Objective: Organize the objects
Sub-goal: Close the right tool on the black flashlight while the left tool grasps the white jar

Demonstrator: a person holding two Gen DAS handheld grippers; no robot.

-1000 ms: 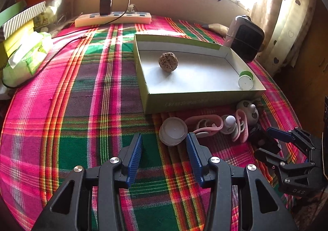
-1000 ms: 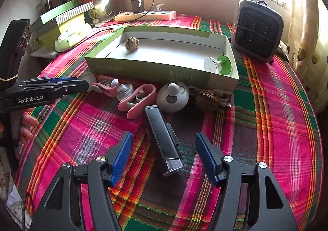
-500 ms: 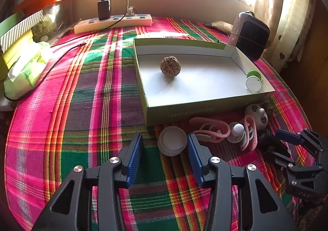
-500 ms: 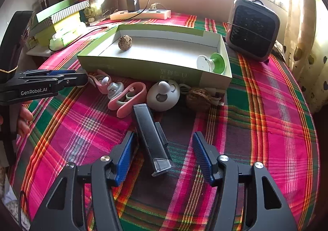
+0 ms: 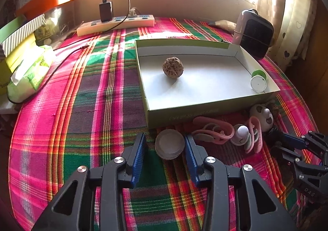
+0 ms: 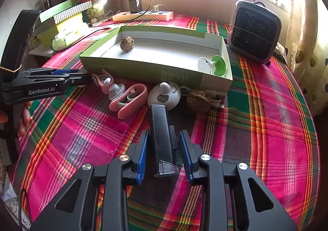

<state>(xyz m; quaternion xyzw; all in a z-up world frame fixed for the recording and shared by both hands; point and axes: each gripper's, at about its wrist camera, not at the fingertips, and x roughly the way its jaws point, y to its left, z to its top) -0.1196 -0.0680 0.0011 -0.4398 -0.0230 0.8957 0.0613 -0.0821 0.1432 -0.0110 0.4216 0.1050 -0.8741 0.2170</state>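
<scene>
left hand-held gripper (image 5: 165,146), "GenRobot.AI": spread round white lid (image 5: 169,146) | right hand-held gripper (image 6: 164,149): spread round black case (image 6: 162,140)

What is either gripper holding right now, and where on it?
Nothing yet. The left gripper straddles the white lid, the right gripper the black clip, jaws open.
</scene>
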